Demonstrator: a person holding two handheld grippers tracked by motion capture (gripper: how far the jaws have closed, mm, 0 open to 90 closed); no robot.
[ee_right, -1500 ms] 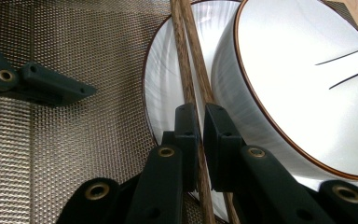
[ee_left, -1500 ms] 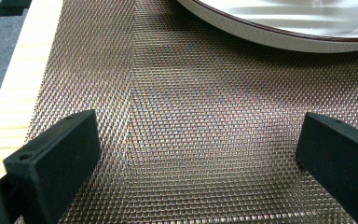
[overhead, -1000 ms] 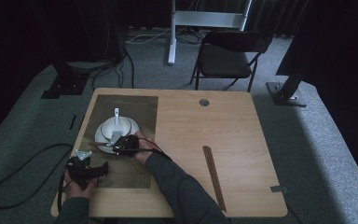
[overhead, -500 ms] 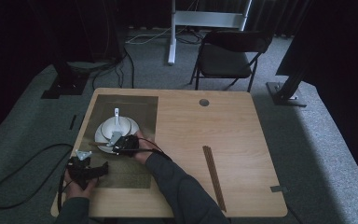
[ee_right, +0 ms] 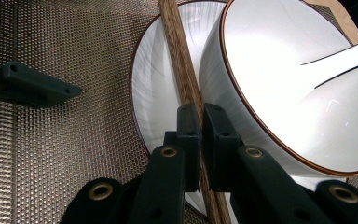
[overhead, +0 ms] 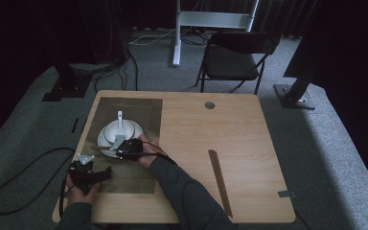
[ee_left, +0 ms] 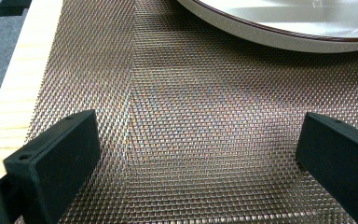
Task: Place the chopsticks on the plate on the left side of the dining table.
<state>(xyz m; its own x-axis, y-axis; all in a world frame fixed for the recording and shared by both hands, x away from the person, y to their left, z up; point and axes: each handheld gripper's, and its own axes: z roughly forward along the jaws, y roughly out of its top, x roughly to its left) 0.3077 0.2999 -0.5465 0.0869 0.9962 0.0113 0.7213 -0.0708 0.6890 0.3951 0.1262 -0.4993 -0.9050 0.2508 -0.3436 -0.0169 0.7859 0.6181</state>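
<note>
Nothing's really shifting since a second ago, both hands are staying put. Right gripper [ee_right: 199,116] is clamping tight on wooden chopsticks [ee_right: 177,56], which are lying over the plate [ee_right: 151,93] beside the white bowl [ee_right: 284,93]. Left gripper [ee_left: 196,140] is hanging wide open, holding nothing, over the woven placemat [ee_left: 168,116].

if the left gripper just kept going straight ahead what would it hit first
Most likely the plate. The left gripper is open, low over the woven placemat, with bare mat between its jaws and the plate's rim ahead, slightly to the right. Depth is hard to judge.
</note>
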